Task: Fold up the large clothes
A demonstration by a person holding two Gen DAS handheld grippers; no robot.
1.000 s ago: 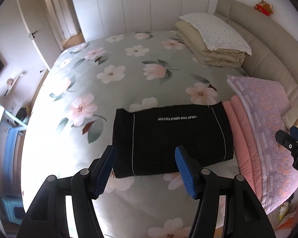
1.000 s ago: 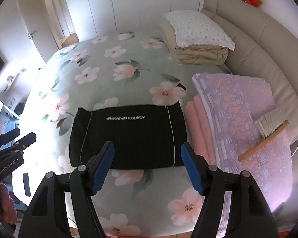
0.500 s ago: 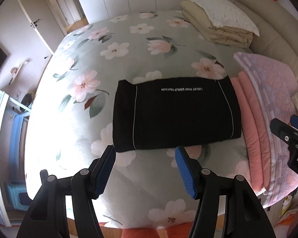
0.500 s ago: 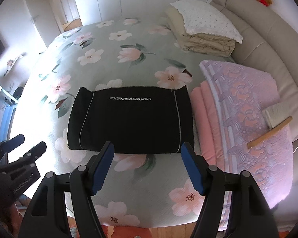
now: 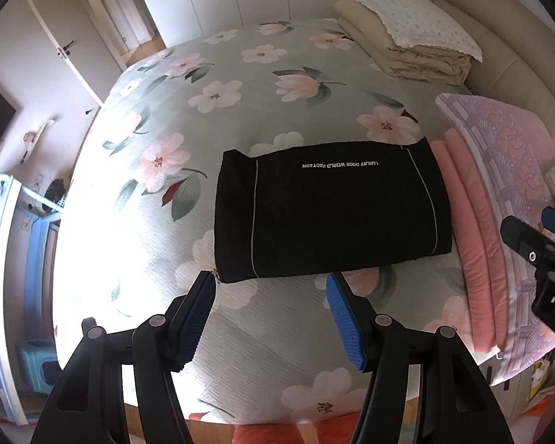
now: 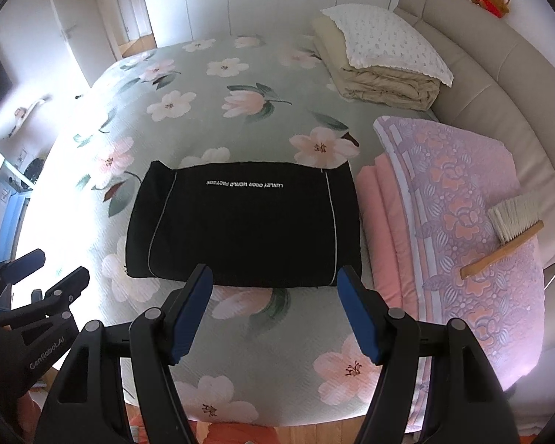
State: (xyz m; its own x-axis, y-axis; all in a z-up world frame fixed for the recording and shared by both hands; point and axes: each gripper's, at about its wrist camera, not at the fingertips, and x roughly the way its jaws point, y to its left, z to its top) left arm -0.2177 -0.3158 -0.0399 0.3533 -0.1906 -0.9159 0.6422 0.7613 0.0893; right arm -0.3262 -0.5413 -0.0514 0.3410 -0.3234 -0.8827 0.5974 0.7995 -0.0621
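bed (image 5: pixel 240 85): floral green cover, fills most of both your views; padded headboard (image 6: pixel 499 70) along its right side.
quilt (image 6: pixel 458 199): folded, lilac top with pink layers under it, on the bed's right edge, just beside the garment.
bedding stack (image 6: pixel 384 81): folded beige duvet, far right corner of the bed, with a white pillow (image 6: pixel 388 40) on top.
garment (image 5: pixel 325 214): black, folded into a flat rectangle, white piping down two seams and a line of white lettering near the far edge. it lies on the bed near the front edge, ahead of both your grippers, touching neither.
left gripper (image 5: pixel 270 318): yours, blue pads (image 5: pixel 192 325) set wide apart, holding nothing, hovering over the bed's front edge just short of the garment's near left corner.
right gripper (image 6: pixel 273 310): yours, pads apart, holding nothing, hovering just short of the garment's near edge.
brush (image 6: pixel 510 233): wooden handle, pale bristles, lying on the quilt.
toy (image 6: pixel 490 0): small, red and brown, on top of the headboard.
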